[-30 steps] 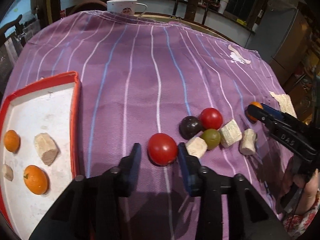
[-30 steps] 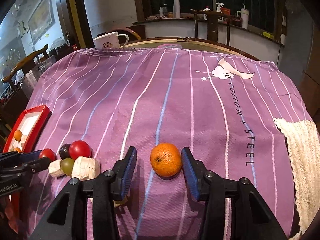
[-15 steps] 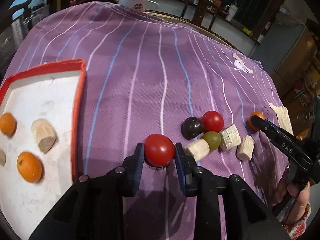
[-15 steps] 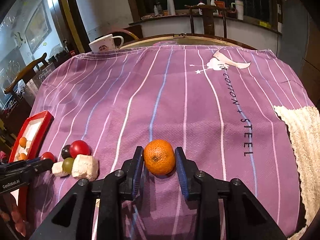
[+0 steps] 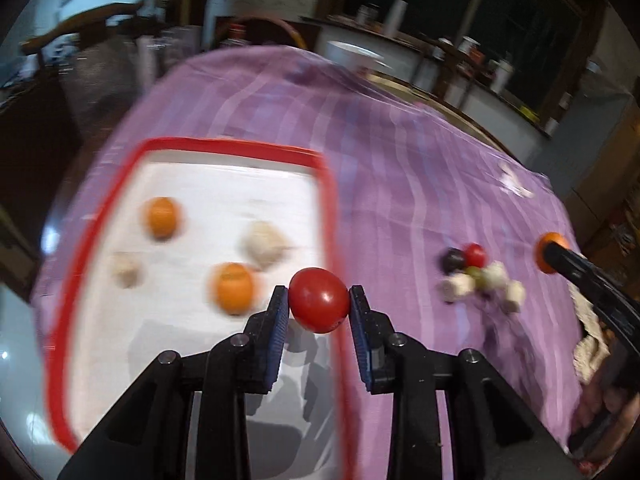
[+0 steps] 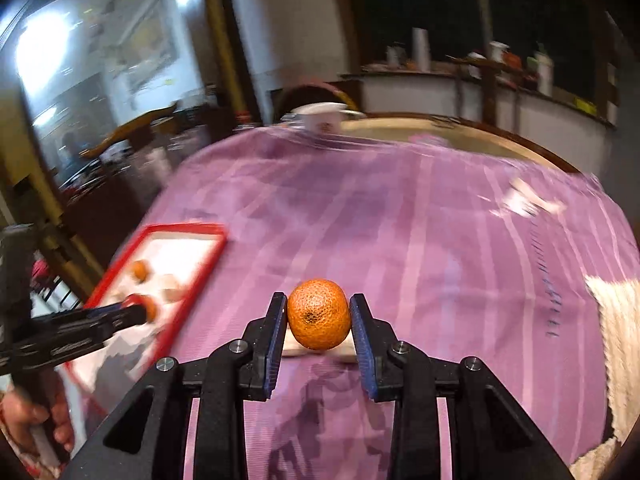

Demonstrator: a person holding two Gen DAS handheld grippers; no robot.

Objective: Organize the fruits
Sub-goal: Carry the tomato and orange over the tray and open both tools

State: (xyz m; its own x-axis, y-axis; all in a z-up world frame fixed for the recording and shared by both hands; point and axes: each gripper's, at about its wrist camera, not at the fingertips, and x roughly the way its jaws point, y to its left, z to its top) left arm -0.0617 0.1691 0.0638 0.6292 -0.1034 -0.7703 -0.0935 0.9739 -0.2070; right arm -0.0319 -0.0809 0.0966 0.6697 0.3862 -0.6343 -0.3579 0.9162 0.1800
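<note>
The left gripper (image 5: 319,300) is clamped on a red tomato (image 5: 319,300), held above the near right rim of the tray (image 5: 240,148); the right gripper (image 6: 319,315) is clamped on an orange (image 6: 318,314), carried above the purple cloth (image 6: 420,248) with the tray off to its left. Each fruit is pinched only at its sides by the blue pads (image 5: 279,320), so a round, smooth skin could roll or squirt out if the grip loosens in transit, and too hard a squeeze might well split the tomato. The tray already holds two oranges (image 5: 234,288) and some pale chunks (image 5: 264,244), so a careless drop could knock them, or let the new fruit roll to the rim. With both grippers heading for one tray, they might also clash. A small pile (image 5: 476,276) of dark, red, green and pale pieces lies on the cloth, too smeared to name surely. Both views are motion-blurred; a pale slab under the orange is mostly hidden, and the tray's near edge is covered by the left gripper.
</note>
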